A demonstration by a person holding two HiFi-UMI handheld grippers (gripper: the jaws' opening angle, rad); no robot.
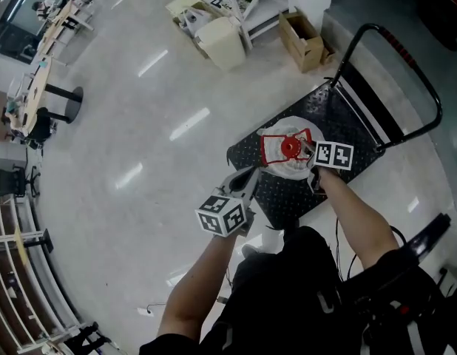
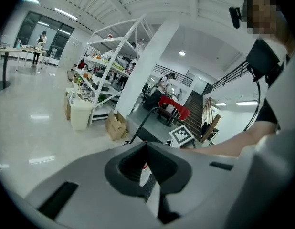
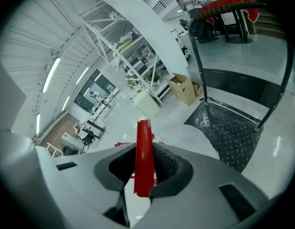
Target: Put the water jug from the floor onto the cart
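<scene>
My right gripper (image 3: 144, 159) clenches the water jug (image 1: 291, 170) by its red handle (image 3: 143, 137), while the left gripper (image 1: 245, 179), closed on nothing, sits at the jug's eight o'clock; an off-centre pull may tip it.

cart (image 1: 339, 128) on the floor (image 1: 154, 109), water jug (image 1: 288, 170) over it.

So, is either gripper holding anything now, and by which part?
The right gripper is shut on the red handle of the jug. The left gripper is shut and appears to hold nothing.
</scene>
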